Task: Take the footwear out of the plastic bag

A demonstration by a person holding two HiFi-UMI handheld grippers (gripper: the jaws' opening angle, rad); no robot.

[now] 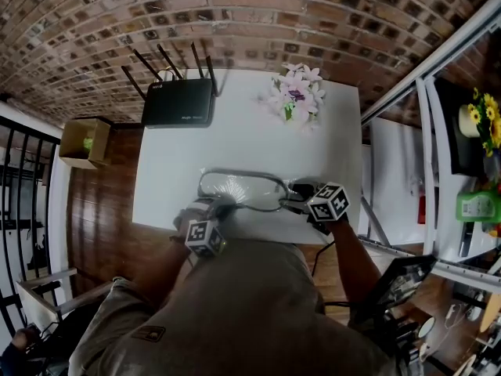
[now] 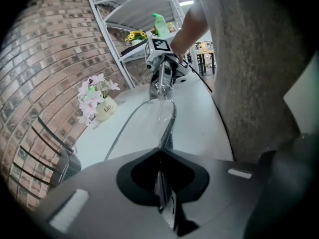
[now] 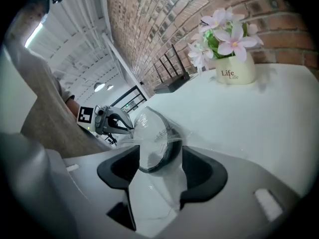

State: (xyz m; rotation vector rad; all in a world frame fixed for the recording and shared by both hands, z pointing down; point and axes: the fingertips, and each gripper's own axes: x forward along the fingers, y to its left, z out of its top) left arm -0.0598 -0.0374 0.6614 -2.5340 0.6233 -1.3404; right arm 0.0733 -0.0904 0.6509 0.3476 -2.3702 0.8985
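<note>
Pinching bag [image 2: 154, 121] edge in closed left tool [image 2: 160, 183]; holding right tool [image 3: 158, 168] half-wide, bag's far end and footwear [image 3: 155, 142] sitting loosely between its jaws, over desk [image 3: 259, 128].

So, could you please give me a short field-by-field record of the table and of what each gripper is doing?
table: white table
plastic bag: clear plastic bag lying at the table's near edge, between the two grippers
footwear: dark-rimmed footwear inside the bag, not yet out
left gripper: left gripper has its jaws shut on the bag's film
right gripper: right gripper has its jaws apart, with the bagged end of the footwear between them, not pinched
other items: black router at far left; flower pot at far right
</note>
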